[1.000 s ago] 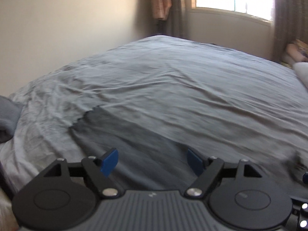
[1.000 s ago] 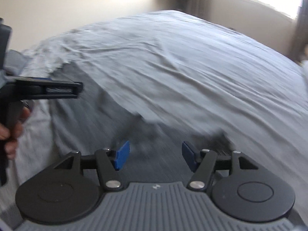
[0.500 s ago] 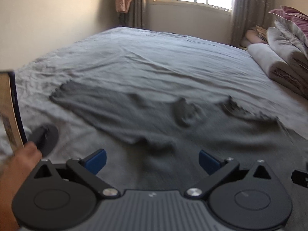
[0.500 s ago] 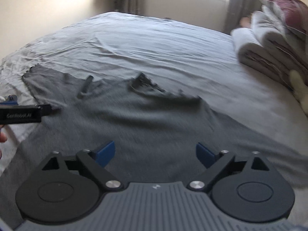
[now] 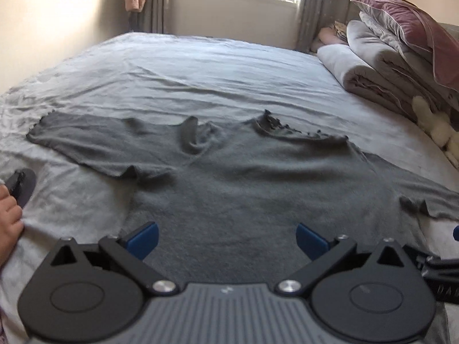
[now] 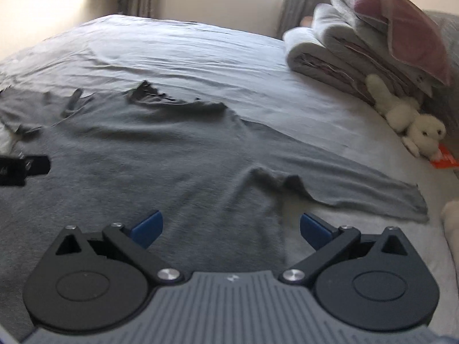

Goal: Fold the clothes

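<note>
A dark grey long-sleeved top lies spread flat on the bed, neckline toward the window, sleeves out to either side. Its collar is rumpled and frilled. My left gripper hovers over the lower body of the top, wide open with nothing between its blue pads. My right gripper hangs over the top's right side near the armpit, also wide open and empty. The right sleeve stretches toward the right edge of the bed. A part of the left gripper shows at the left of the right wrist view.
A grey bed sheet covers the bed. Folded blankets and a mauve pillow are stacked at the right. A white plush toy lies beside them, next to an orange item. A hand rests at the left.
Both views swung right from the bed's left side until the whole top came into sight. Both grippers opened wider over the last second.
</note>
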`<state>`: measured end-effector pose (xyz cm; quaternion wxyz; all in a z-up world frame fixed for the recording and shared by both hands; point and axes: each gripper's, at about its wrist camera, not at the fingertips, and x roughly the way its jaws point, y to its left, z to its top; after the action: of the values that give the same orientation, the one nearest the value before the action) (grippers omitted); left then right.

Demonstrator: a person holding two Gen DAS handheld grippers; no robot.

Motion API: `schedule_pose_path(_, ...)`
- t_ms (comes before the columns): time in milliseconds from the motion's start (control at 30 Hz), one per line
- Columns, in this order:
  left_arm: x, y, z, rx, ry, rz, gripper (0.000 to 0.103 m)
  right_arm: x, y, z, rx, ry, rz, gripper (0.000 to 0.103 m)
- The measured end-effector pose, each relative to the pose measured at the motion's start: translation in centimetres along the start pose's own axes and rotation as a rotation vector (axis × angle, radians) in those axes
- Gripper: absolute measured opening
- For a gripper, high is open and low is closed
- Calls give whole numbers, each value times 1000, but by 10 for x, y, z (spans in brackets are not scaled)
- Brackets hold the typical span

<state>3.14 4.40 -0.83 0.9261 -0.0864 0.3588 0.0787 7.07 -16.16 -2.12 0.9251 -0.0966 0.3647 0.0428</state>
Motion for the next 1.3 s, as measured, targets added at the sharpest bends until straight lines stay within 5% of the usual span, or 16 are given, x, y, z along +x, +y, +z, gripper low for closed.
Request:
schedule_pose_path(433, 22, 18, -12, -91, 27, -88, 102, 8, -63, -39, 134, 74, -37, 103)
schedule_pose_path(633, 20, -6, -29, 93, -22, -26, 102, 3, -75, -47, 115, 69, -8, 103)
schedule_pose_path(867, 12, -30, -37, 174, -36, -97, 102, -7, -77, -41, 144, 8, -4, 103)
schedule_pose_path(1033, 12, -33, -48, 230, -23, -106, 102, -7, -58, -40, 55, 8, 58, 103)
schedule_pose_path(1167, 6, -22, -42, 190, 19, -154, 102, -2, -64, -42, 12, 13, -2, 103)
schedule_pose_path(1300, 6, -6, -29, 47, 55, -173, 102, 5, -97, -37, 172, 25, -37, 103)
